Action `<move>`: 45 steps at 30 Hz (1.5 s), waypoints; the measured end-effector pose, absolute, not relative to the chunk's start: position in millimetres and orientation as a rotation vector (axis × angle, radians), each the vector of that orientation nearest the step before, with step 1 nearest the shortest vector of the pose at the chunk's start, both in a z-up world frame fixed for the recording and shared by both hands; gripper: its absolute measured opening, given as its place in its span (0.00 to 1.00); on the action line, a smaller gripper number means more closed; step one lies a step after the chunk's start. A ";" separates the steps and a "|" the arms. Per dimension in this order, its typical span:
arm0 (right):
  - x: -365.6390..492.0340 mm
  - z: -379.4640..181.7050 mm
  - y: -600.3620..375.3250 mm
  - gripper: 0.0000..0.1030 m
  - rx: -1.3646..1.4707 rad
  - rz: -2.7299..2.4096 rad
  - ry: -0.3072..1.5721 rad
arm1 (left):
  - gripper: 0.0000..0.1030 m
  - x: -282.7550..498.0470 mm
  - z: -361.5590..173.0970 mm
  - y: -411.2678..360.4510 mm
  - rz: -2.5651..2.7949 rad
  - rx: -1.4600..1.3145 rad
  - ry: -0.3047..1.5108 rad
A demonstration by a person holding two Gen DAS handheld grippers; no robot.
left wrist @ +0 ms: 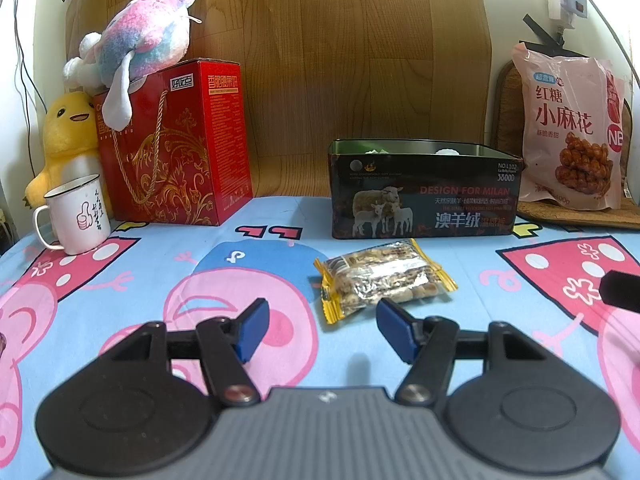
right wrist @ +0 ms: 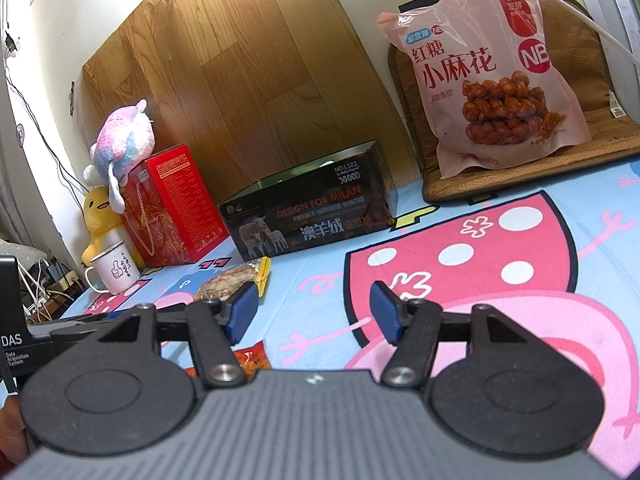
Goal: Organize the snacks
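A yellow-edged clear snack packet lies on the cartoon sheet in front of an open dark tin box printed with sheep. My left gripper is open and empty, just short of the packet, its right finger near the packet's front edge. In the right wrist view the packet shows behind my left fingertip, and the tin stands beyond. My right gripper is open and empty over the sheet. A small red-orange snack packet lies under it.
A red gift box with plush toys on and beside it and a white mug stand at the left. A large pink snack bag leans on a brown mat at the right. The other gripper's tip shows at the right edge.
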State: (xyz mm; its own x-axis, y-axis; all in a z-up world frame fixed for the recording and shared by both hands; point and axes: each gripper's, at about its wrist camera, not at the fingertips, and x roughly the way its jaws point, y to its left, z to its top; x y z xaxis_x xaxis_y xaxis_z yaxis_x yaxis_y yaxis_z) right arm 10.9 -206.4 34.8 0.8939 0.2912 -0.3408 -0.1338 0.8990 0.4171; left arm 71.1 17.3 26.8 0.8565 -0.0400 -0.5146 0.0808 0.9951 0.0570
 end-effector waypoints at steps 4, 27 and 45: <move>10.9 34.7 -206.6 0.64 0.397 0.227 0.409 | 0.59 71.6 27.3 17.5 -0.065 0.077 0.540; 10.1 35.1 -205.8 0.66 0.399 0.225 0.410 | 0.63 70.8 26.6 16.8 -0.065 0.073 0.537; 11.6 36.0 -202.4 0.66 0.395 0.239 0.420 | 0.66 74.7 26.3 23.9 -0.101 0.018 0.559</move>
State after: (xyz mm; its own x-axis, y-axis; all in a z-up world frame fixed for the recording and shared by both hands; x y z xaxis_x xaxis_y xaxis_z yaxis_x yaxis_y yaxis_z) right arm 11.6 -202.4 36.0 0.8869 0.3045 -0.3474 -0.1439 0.8967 0.4185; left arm 74.7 23.9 26.3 0.8428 -0.0906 -0.5306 0.1001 0.9949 -0.0108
